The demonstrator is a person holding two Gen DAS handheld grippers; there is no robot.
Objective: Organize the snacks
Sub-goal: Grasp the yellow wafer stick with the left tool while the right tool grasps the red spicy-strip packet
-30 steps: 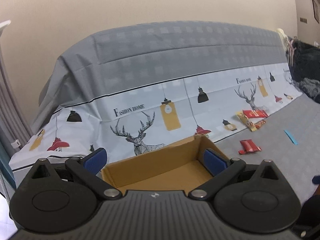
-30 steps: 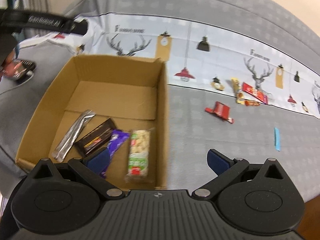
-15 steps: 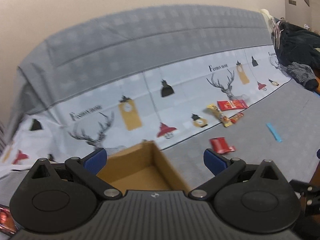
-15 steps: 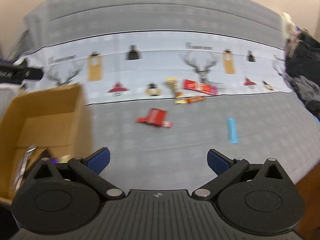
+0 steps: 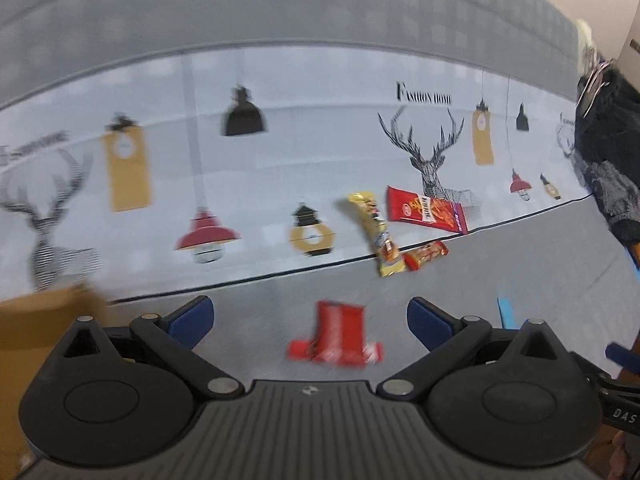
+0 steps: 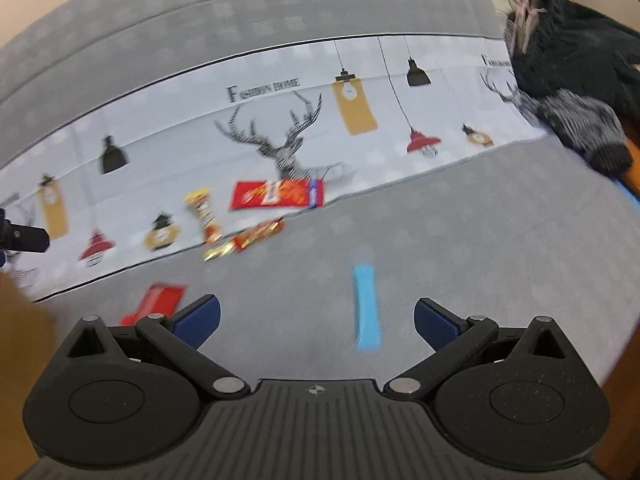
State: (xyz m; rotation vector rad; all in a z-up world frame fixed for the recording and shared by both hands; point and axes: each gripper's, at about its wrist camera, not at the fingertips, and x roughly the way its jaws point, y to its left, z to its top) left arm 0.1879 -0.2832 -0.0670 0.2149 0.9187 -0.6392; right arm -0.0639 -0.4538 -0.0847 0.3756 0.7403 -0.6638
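My left gripper [image 5: 310, 320] is open and empty, with a red snack packet [image 5: 336, 336] on the grey cloth between its fingers. Behind it lie a yellow bar [image 5: 376, 236], a small orange bar [image 5: 426, 254] and a long red packet [image 5: 426, 210]. My right gripper [image 6: 316, 320] is open and empty, with a light blue stick [image 6: 366, 306] just right of its centre line. The same red packet [image 6: 156, 304], yellow bar [image 6: 206, 220], orange bar [image 6: 258, 234] and long red packet [image 6: 276, 194] show in the right wrist view. The cardboard box [image 5: 36, 320] is at the left edge.
The sofa back, covered in a printed deer-and-lamp cloth [image 5: 280, 152], rises behind the snacks. Dark clothing [image 6: 576, 80] is piled at the right end. The blue stick [image 5: 505, 312] and part of the right gripper [image 5: 616, 384] show at the right of the left wrist view.
Both grippers have swung right, away from the cardboard box, toward the loose snacks. The box has slid to the left edge of both views. Both stay open.
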